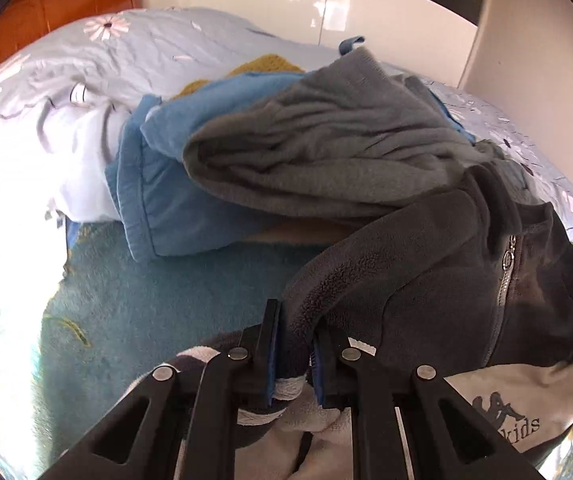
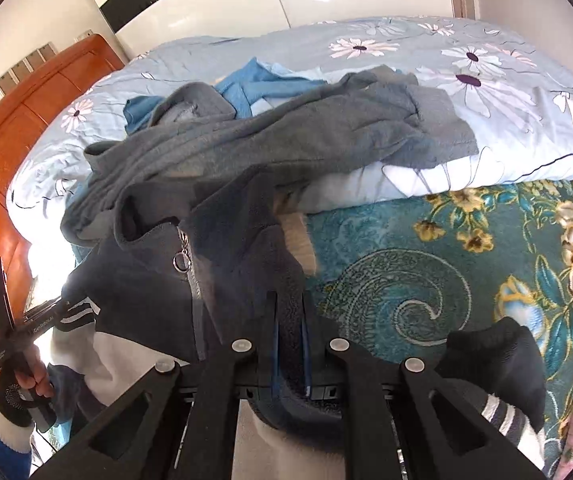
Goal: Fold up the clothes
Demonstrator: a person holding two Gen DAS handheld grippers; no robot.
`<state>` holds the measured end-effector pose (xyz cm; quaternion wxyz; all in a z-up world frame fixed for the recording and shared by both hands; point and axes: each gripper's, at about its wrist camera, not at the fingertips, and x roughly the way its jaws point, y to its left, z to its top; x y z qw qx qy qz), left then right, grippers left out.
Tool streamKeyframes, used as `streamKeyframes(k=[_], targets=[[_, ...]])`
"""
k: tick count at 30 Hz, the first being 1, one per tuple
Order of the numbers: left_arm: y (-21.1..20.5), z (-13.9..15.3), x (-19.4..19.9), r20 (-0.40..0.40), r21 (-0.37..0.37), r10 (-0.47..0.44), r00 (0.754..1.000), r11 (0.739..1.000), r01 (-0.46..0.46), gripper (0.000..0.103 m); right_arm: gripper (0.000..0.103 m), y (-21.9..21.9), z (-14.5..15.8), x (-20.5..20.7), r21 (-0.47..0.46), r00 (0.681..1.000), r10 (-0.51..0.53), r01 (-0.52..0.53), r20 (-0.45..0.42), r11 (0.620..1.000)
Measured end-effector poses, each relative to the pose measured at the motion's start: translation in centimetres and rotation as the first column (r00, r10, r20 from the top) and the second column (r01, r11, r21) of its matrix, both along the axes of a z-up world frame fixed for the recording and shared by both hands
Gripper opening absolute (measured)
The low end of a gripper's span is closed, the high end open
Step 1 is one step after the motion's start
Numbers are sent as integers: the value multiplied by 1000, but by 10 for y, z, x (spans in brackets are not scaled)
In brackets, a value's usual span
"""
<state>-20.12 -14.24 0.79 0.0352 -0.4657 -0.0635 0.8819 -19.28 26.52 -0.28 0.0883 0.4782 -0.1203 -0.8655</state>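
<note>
1. Dark grey fleece zip jacket [image 1: 446, 280], with white lower panels and striped cuffs, lies nearest on the bed; its collar is open and its silver zip ring shows.
2. Lighter grey sweatshirt [image 2: 306, 132] lies crumpled just beyond, partly overlapping the jacket's collar.
3. Blue garment [image 1: 158, 184], perhaps a sweater, lies rumpled under the sweatshirt, farther left.
</note>
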Motion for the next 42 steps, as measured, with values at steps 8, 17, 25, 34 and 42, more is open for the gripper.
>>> streamKeyframes(k=[8, 17, 25, 34, 42], targets=[[-1, -10, 2, 65, 46, -22, 998, 999, 19, 24, 17, 14, 5, 13, -12, 1000, -4, 4, -20, 1000], [-20, 32, 92, -1, 127, -66, 998, 990, 65, 71, 49, 93, 22, 125, -48, 980, -176, 172, -89, 984], [-34, 7, 176, 107, 163, 0, 994, 987, -17, 73, 49, 162, -45, 209, -189, 869, -486, 494, 92, 849], [-32, -25, 211, 208, 307, -11, 978, 950, -55, 73, 49, 161, -84, 200, -367, 799, -572, 597, 188, 714], [-23, -34, 209, 264, 321, -25, 964, 945, -63, 73, 14, 165, -48, 175, -361, 823, -559, 552, 96, 752]])
